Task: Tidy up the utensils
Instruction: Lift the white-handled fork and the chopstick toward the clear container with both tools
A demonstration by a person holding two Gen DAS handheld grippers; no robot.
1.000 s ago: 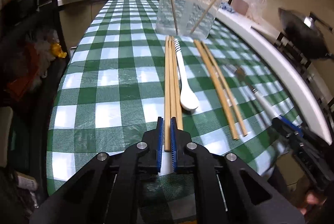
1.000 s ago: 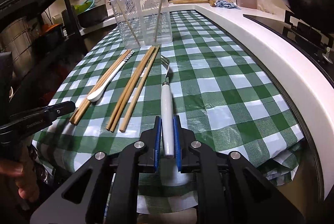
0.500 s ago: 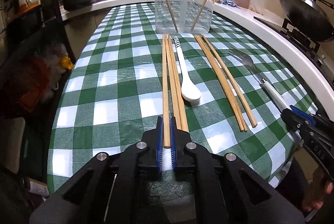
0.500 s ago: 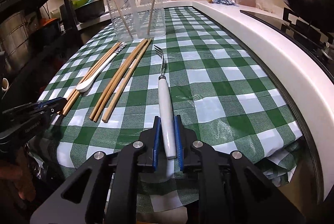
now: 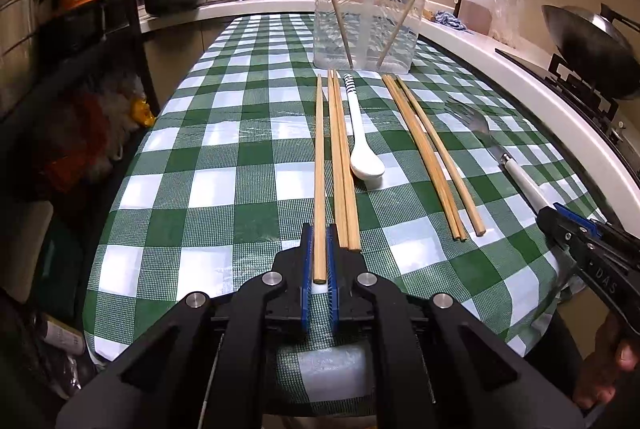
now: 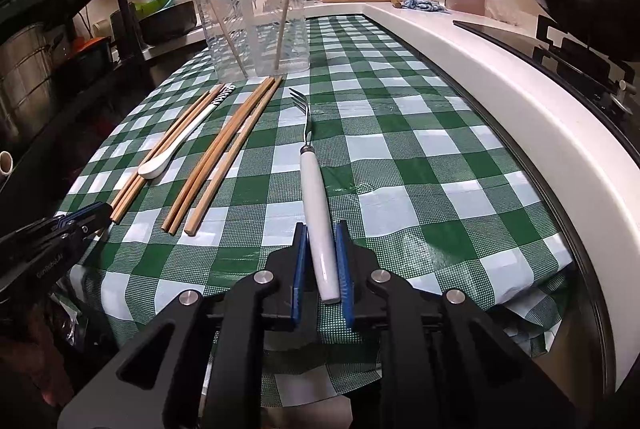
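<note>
My left gripper (image 5: 319,243) is shut on the near end of a wooden chopstick (image 5: 319,165) that lies along the checked table. Two more chopsticks (image 5: 342,165) lie beside it, then a white spoon (image 5: 362,145) and another group of chopsticks (image 5: 430,157). My right gripper (image 6: 322,249) has its blue pads around the white handle of a fork (image 6: 314,185), with a small gap on the left side; the fork lies on the cloth. A clear plastic container (image 5: 370,17) at the far end holds two chopsticks; it also shows in the right wrist view (image 6: 256,25).
The green checked tablecloth (image 5: 224,165) hangs over the near edge. A white counter edge (image 6: 500,101) runs along the right, with a stove and wok (image 5: 588,49) beyond. Dark shelving (image 5: 60,29) stands to the left. A sink and pans are behind the container.
My left gripper has closed on the leftmost chopstick, drawing it apart from its neighbours. My right gripper has stayed around the fork handle, its pads a little wider apart now.
</note>
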